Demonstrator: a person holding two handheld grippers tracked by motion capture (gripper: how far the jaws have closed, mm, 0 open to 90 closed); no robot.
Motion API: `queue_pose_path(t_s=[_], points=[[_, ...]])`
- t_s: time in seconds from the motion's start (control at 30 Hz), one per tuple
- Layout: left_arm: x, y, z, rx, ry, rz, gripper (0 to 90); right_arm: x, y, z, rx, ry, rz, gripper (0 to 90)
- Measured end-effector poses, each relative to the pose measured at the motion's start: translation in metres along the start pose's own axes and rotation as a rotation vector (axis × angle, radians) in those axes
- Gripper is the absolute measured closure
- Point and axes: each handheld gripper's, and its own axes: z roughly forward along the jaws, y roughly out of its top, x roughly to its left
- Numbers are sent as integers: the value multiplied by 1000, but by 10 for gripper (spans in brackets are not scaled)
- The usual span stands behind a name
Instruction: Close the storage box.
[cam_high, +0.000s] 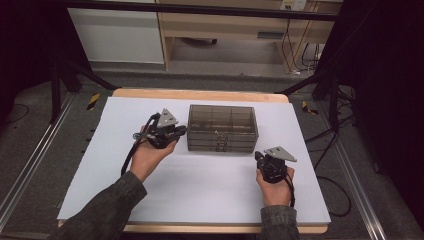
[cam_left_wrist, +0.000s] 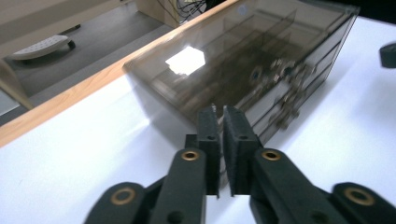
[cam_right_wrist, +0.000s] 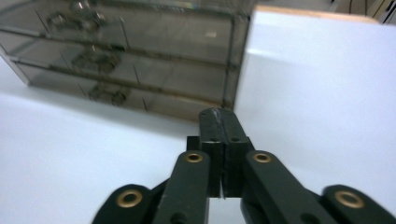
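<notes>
Jaws of the left gripper (cam_left_wrist: 220, 122) are seen nearly together, a thin slit left between the pads and nothing held in it; those of the right gripper (cam_right_wrist: 219, 122) are pressed almost flush, likewise empty. From the left gripper view, the pads are aimed at the near left corner of the smoky drawer cabinet (cam_left_wrist: 252, 65), close to it but not touching. From the right gripper view, the pads are pointed at the cabinet's lower right front corner, with bare white sheet between.

Taken from the cabinet (cam_high: 222, 128) outward in the high view: the left gripper (cam_high: 167, 131) is held just beside its left end, and the right gripper (cam_high: 272, 162) is held near its front right corner, a little toward the person. The cabinet is set near the far middle of the white table cover (cam_high: 200, 190), its three stacked drawers facing the person, small metal handles (cam_right_wrist: 95, 60) showing down the front.

All drawers are seen shut and flush, and nothing is laid out on the cover. The work is judged barely begun: no drawer is gripped yet, and approach, grasp and pull are all left to do.
</notes>
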Motion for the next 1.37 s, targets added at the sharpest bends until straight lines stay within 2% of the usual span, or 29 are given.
queue_pose_path(t_s=[0.1, 0.2, 0.23, 0.3, 0.4, 0.47, 0.5, 0.57, 0.6, 0.7, 0.8, 0.97, 1.07, 1.23, 1.37], points=[[4, -18, -9, -5, 22, 13, 738, -7, -6, 0, 24, 1, -10, 737], [10, -38, -17, -20, 63, 10, 555, -13, -9, -1, 27, -3, -10, 619], [13, -44, -19, -27, 66, -1, 476, -15, -10, -1, 25, -6, -11, 559], [17, -55, -22, -30, 76, -5, 374, -18, -12, 0, 23, -18, -13, 451], [24, -79, -28, -22, 108, 6, 227, -24, -13, 4, 39, -25, -3, 285], [27, -93, -31, -35, 113, -15, 121, -28, -14, 7, 44, -46, -5, 212], [30, -101, -34, -38, 116, -28, 101, -28, -14, 8, 46, -52, -1, 185], [35, -115, -38, -41, 120, -54, 68, -31, -15, 8, 42, -61, -6, 143], [39, -123, -40, -43, 144, -72, 61, -32, -15, 8, 42, -67, -12, 129], [46, -134, -45, -43, 179, -83, 61, -35, -16, 8, 42, -71, -13, 109], [57, -145, -48, -44, 185, -110, 61, -38, -18, 10, 55, -82, -12, 103], [65, -158, -49, -48, 228, -134, 62, -42, -21, 13, 79, -103, 1, 114], [68, -164, -50, -62, 218, -172, 62, -43, -23, 14, 87, -109, -9, 127], [68, -164, -51, -69, 216, -173, 61, -47, -29, 18, 96, -114, -20, 126], [71, -165, -50, -63, 205, -201, 60, -50, -29, 18, 96, -98, -1, 119]])
